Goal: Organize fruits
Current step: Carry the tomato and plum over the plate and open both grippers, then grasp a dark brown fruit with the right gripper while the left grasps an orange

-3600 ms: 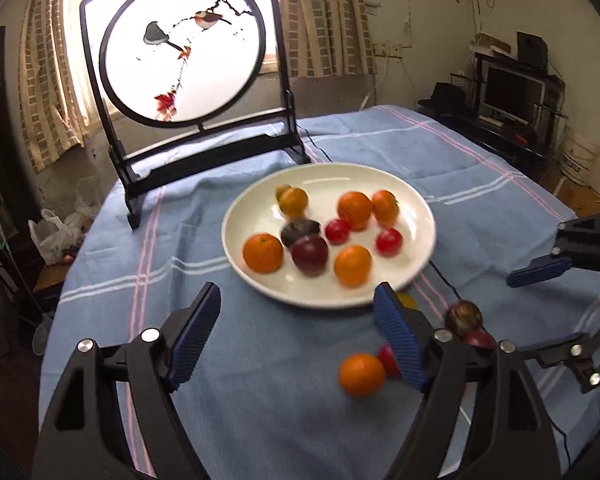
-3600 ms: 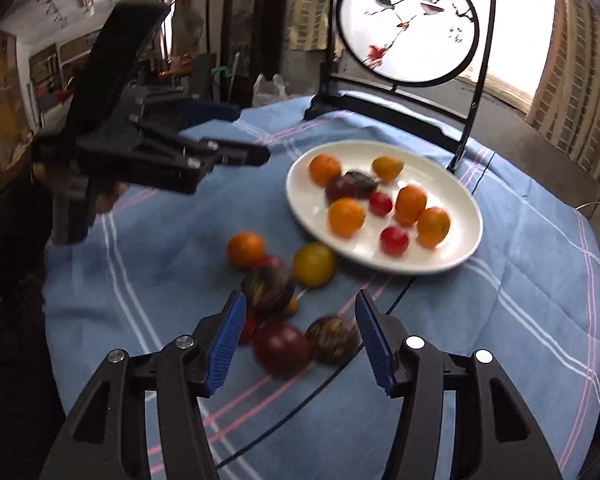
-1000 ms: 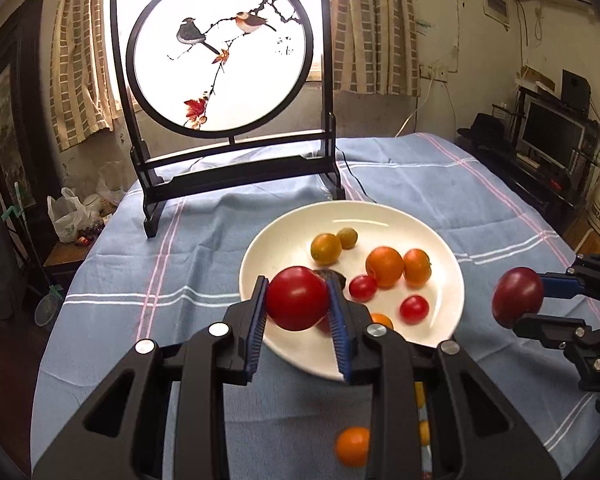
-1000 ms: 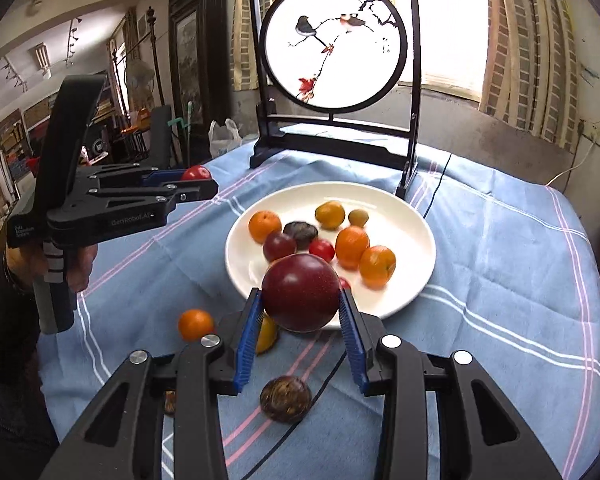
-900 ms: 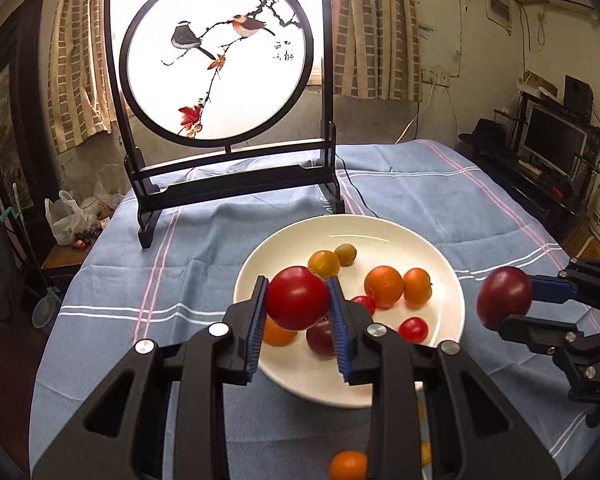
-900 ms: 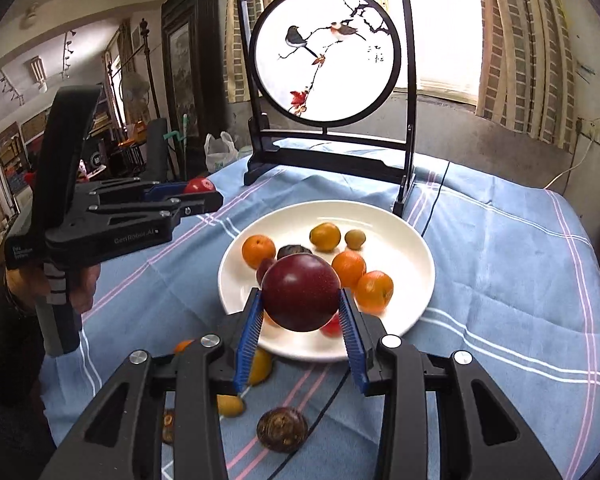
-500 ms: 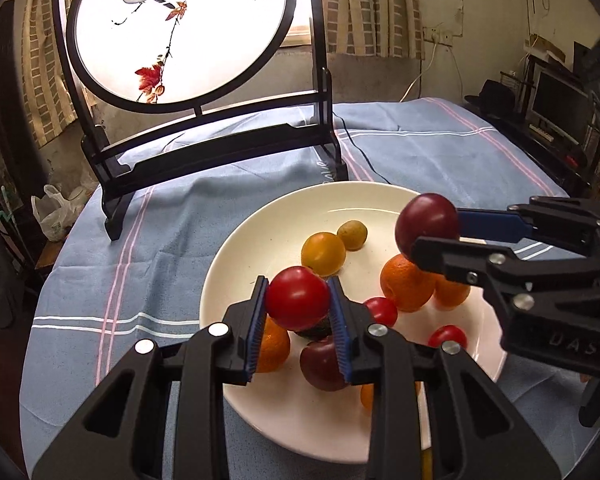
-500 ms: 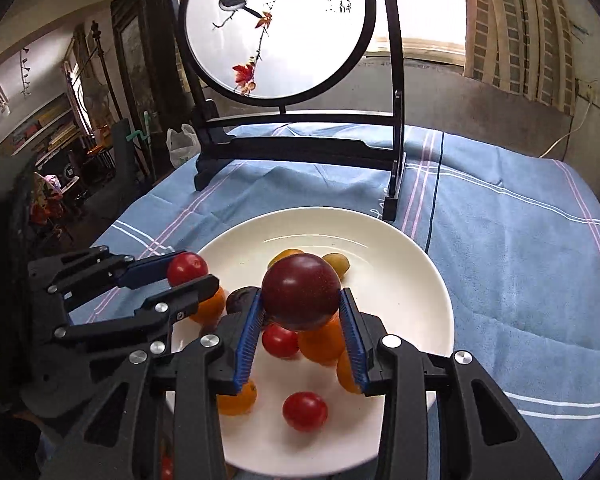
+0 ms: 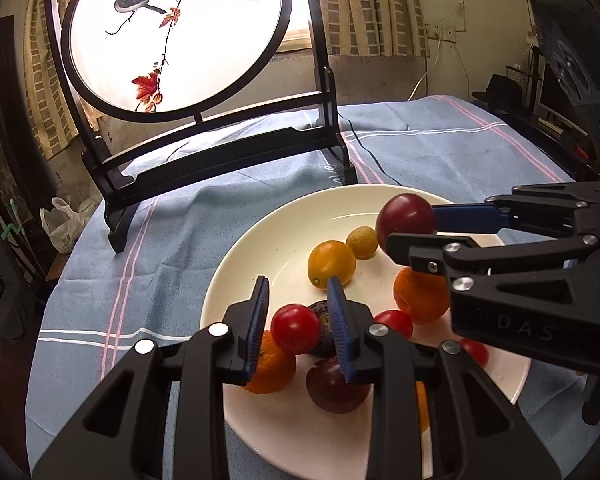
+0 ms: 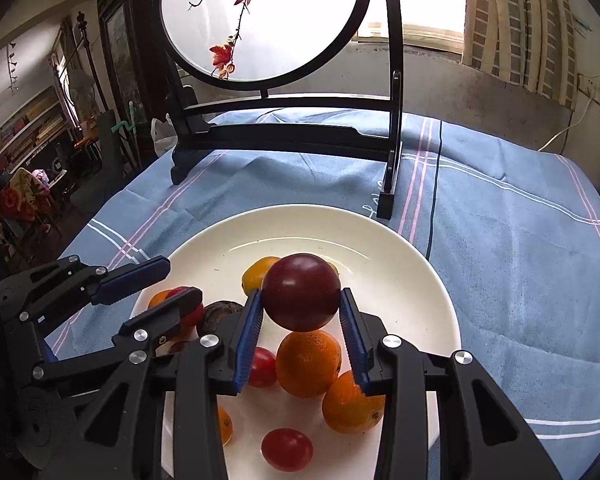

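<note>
Both grippers hang over the white plate [image 9: 284, 248] of fruit. My left gripper [image 9: 297, 280] has its jaws a little apart. The red tomato [image 9: 295, 328] lies just below and between them, resting against an orange [image 9: 270, 368] and a dark fruit [image 9: 327, 334], and a sliver of gap shows at the right pad. In the right wrist view that tomato [image 10: 179, 292] is partly behind the left gripper [image 10: 184, 278]. My right gripper [image 10: 300, 292] is shut on a dark red plum [image 10: 300, 300], held above an orange [image 10: 308, 362]. From the left the plum [image 9: 406, 220] shows in the right gripper [image 9: 410, 226].
The plate also holds a yellow tomato [image 9: 331, 264], a small tan fruit [image 9: 362, 242], a dark plum [image 9: 336, 384] and cherry tomatoes [image 10: 287, 449]. A round bird-painting screen on a black stand [image 9: 220, 152] rises behind the plate. A black cable [image 9: 364, 148] crosses the blue cloth [image 9: 140, 260].
Both grippers came in low over the plate. The red tomato, pinched between the left pads before, now sits lower and smaller, out of their grip. The plum stays in the right gripper.
</note>
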